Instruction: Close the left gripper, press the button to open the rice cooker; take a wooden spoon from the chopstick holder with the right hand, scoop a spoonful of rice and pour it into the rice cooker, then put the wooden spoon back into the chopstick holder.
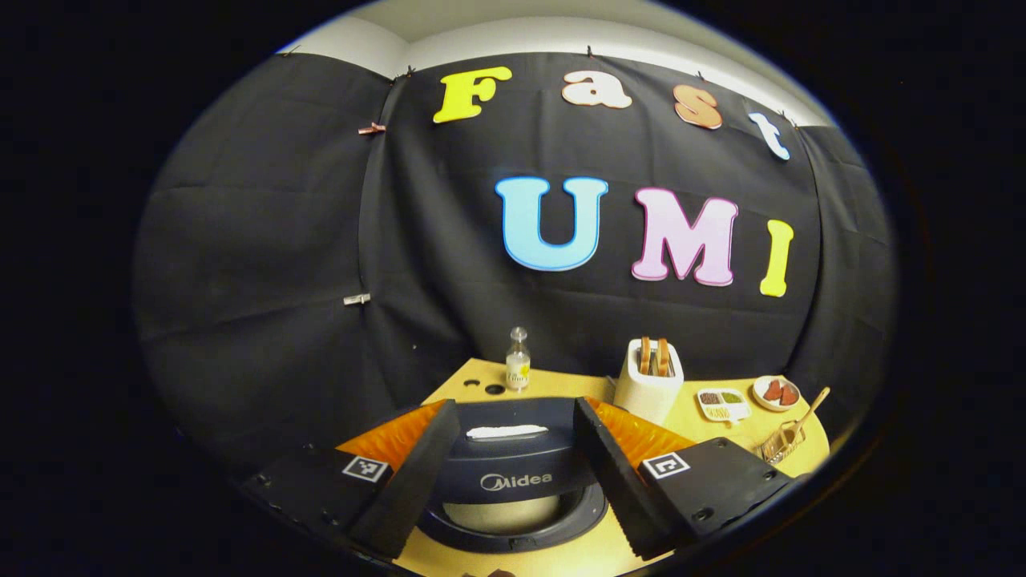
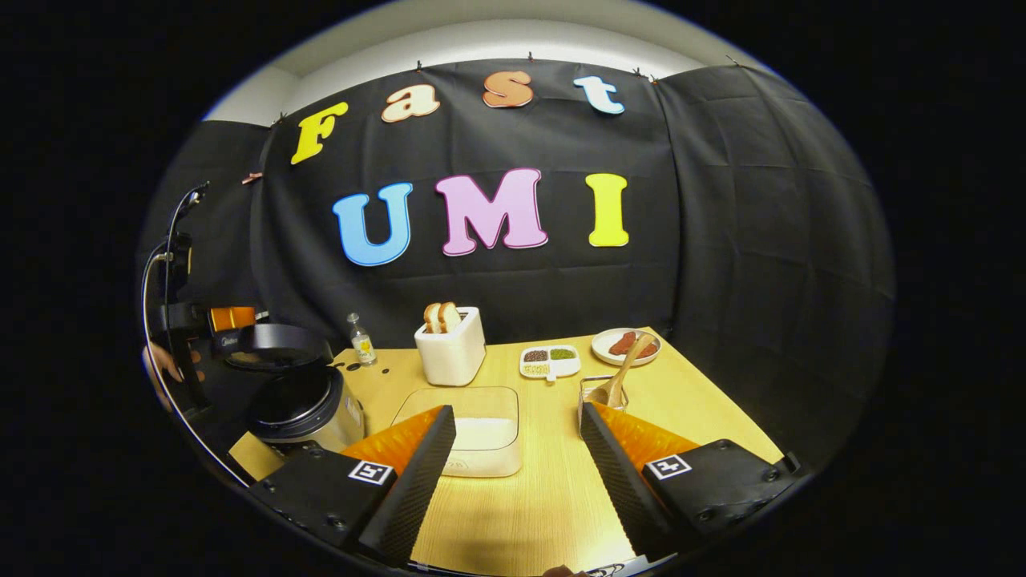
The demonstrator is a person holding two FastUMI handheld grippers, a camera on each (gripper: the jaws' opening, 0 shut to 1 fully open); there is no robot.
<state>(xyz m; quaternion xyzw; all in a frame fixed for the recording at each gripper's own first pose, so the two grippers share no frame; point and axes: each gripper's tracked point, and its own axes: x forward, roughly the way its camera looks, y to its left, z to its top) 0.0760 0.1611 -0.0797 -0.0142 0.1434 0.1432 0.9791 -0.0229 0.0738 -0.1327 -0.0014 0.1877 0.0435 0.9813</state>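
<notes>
rice cooker (image 1: 513, 481) base cut off

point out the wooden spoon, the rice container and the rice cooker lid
wooden spoon (image 2: 621, 370), right gripper view, on its handle
rice container (image 2: 481, 433), right gripper view, on the rice inside
rice cooker lid (image 2: 276, 346), right gripper view, on the raised lid's dark top

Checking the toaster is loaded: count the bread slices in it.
2, standing side by side in the slots of the white toaster: one slice on its left, the other on its right. Their lower parts are hidden inside.
</notes>
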